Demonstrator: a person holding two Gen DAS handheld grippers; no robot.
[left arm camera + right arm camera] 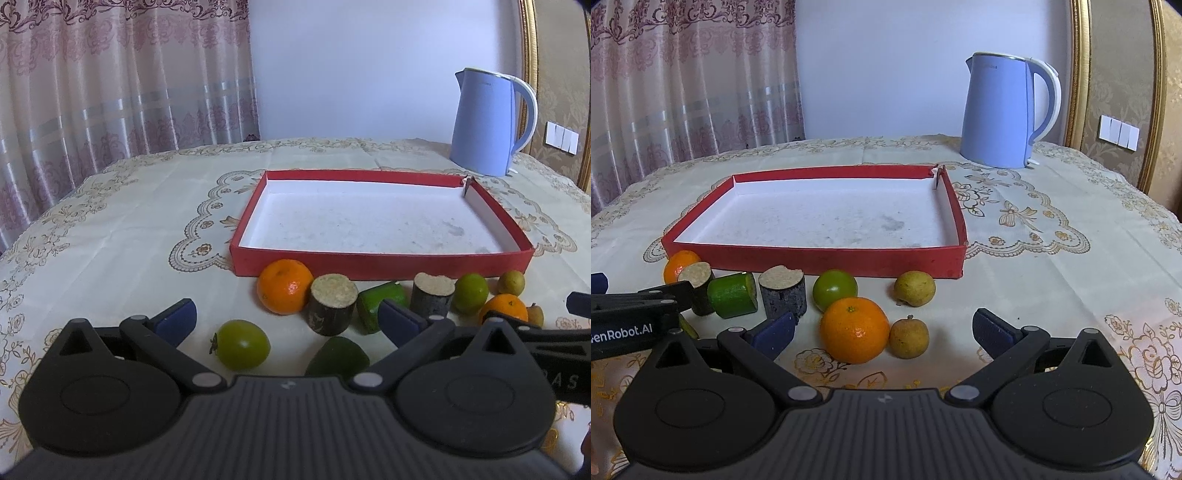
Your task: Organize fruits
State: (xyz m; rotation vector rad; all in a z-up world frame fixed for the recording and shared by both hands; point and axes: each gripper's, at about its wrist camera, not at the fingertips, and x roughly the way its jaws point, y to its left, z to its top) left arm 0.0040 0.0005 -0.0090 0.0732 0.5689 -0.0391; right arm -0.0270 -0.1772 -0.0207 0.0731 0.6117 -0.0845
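Observation:
A shallow red tray with a white floor lies mid-table with nothing in it. Fruits lie in front of it. In the left wrist view: an orange, a green tomato, a dark green piece, two dark cane stubs, a green cut piece, a lime. My left gripper is open above them. My right gripper is open around an orange and a small brown fruit.
A blue electric kettle stands behind the tray at the right. A yellow-green fruit and a green fruit lie by the tray's front wall. The left gripper's body shows at the left. Curtains hang behind.

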